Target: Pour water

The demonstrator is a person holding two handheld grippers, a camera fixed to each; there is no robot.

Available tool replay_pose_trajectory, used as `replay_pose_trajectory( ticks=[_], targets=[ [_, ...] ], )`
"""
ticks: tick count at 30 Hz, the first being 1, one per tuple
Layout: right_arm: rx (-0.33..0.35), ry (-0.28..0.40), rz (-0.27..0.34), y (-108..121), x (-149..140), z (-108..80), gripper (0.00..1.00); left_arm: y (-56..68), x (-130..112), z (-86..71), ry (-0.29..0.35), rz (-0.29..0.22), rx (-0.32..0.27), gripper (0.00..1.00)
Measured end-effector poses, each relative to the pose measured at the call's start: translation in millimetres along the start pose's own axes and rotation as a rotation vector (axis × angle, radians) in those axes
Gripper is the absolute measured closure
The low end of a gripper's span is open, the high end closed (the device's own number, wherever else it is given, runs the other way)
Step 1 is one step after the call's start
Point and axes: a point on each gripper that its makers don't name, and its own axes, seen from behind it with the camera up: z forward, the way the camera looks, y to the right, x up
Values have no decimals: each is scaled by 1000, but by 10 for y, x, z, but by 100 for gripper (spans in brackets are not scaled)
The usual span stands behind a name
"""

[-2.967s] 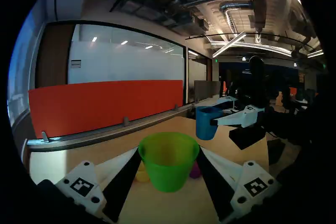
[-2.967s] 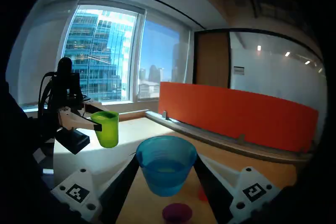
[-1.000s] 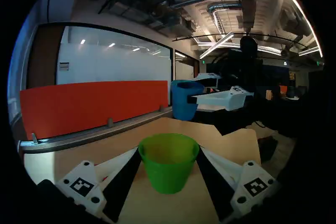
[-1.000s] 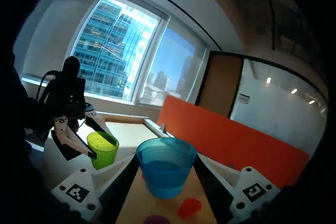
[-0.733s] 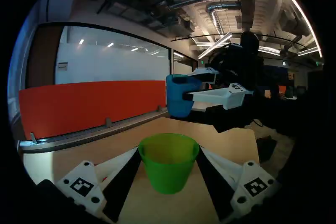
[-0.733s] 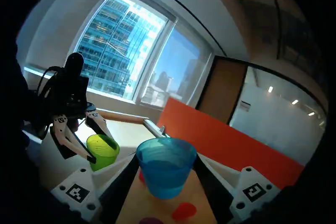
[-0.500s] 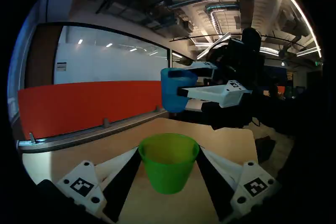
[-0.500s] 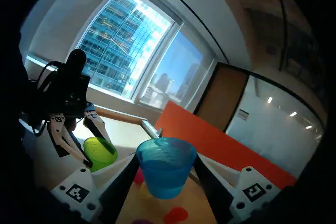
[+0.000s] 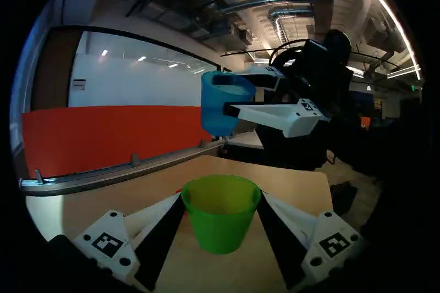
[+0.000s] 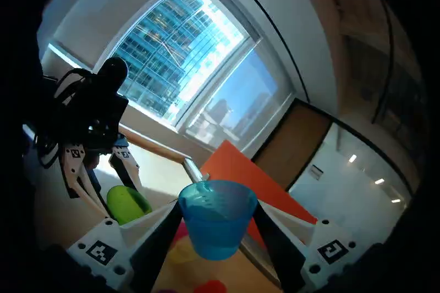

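In the left gripper view my left gripper (image 9: 221, 221) is shut on a green cup (image 9: 220, 219), held upright above the wooden table (image 9: 275, 183). Above and just beyond it hangs the blue cup (image 9: 223, 103), tilted toward the green one and clamped in my right gripper (image 9: 234, 100). In the right gripper view my right gripper (image 10: 218, 224) is shut on the blue cup (image 10: 216, 221), which holds water leaning toward the rim. Lower left there, the green cup (image 10: 127, 202) sits in the left gripper (image 10: 107, 191).
An orange divider panel (image 9: 110, 136) with a metal rail runs along the table's far side. Small coloured cups lie on the table below the blue cup (image 10: 212, 286). A large window (image 10: 181, 67) lies behind the left gripper.
My right gripper has raised the blue cup and carried it closer over the green cup, tilting it more. The green cup has stayed where it was in my left gripper.
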Motion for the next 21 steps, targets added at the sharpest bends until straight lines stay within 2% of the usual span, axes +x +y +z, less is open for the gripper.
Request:
replay_pose_trajectory(
  ticks=[21],
  targets=[
    [-9,-16,-211,81,143,167,9,98,-12,-2,2,6,-19,12]
  ],
)
